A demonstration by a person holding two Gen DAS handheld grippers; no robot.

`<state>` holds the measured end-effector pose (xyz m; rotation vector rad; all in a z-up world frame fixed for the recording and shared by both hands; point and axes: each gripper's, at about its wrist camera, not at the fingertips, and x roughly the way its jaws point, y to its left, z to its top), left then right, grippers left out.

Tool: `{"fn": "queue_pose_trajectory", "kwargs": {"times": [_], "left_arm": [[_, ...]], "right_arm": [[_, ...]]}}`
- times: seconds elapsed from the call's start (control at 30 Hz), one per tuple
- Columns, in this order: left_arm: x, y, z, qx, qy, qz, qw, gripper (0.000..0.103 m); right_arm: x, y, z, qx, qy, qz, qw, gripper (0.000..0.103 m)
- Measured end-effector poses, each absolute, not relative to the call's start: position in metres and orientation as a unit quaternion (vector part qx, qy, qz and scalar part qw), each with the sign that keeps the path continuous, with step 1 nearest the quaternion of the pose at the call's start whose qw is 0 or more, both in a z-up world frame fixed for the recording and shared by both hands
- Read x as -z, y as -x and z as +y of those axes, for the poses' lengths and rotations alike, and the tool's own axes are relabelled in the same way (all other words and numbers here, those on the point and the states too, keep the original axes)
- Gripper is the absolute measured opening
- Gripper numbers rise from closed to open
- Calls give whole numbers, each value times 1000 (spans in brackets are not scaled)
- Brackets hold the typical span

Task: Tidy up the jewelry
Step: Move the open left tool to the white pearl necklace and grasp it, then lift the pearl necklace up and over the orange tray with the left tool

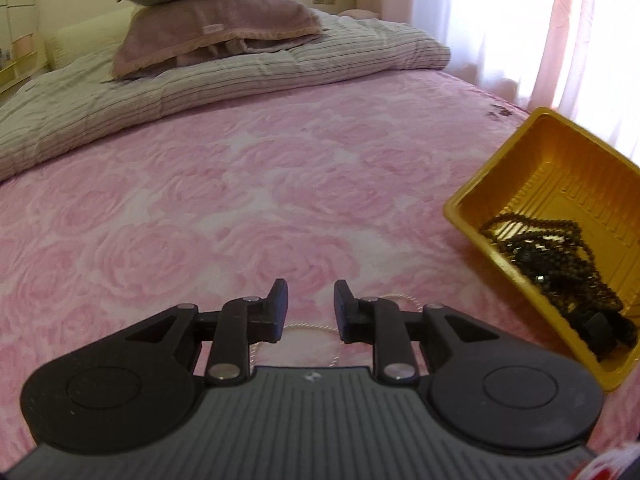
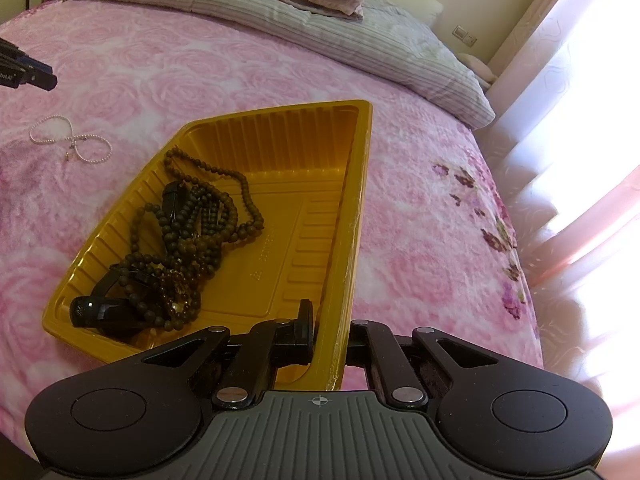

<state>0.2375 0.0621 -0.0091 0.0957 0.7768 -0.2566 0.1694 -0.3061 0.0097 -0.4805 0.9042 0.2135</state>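
A yellow plastic tray (image 2: 304,132) lies on the pink rose bedspread and holds a pile of dark bead necklaces (image 2: 192,232) and a black clip. My right gripper (image 2: 328,332) is shut on the tray's near right wall, one finger inside and one outside. The tray also shows at the right of the left wrist view (image 1: 532,160). A thin pearl necklace (image 2: 68,138) lies on the bedspread left of the tray. My left gripper (image 1: 310,304) is open just above this necklace (image 1: 316,328), which shows between and under its fingers.
A striped grey duvet (image 1: 200,76) and stacked pillows (image 1: 216,28) lie at the far end of the bed. Bright curtains (image 2: 580,120) hang to the right, past the bed's edge. The left gripper's tip shows at the far left in the right wrist view (image 2: 28,72).
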Motion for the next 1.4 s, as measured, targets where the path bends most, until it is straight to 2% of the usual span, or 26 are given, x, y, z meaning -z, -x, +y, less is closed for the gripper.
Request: {"fn": "queue_pose_trajectory", "kwargs": {"times": [0.27,0.57,0.73,0.83,0.87,1.07,1.4], "left_arm": [[38,-233,71,129,-36,386,913,26],[75,-216,48,181,-170,378,892,26],[83,-223,50,196,-174,392,882,26],[83,-227,54,208,-151,408,876,12],[81,-227,53,208,-151,412,874,2],[53,-224,59,196,-134,398,886,2],[-52,-227,62,188,-122,328,918,2]], "right_arm": [[-11,-169,-309,-101,226,434,866,7],[-10,-169,-310,-98,225,437,865,7],[-9,-169,-310,-95,225,439,865,7],[-9,-169,-310,-95,226,439,865,7],[-9,-169,-310,-94,226,439,865,7],[-9,-169,-310,-95,226,438,865,7],[-9,-170,-309,-95,226,437,865,7]]}}
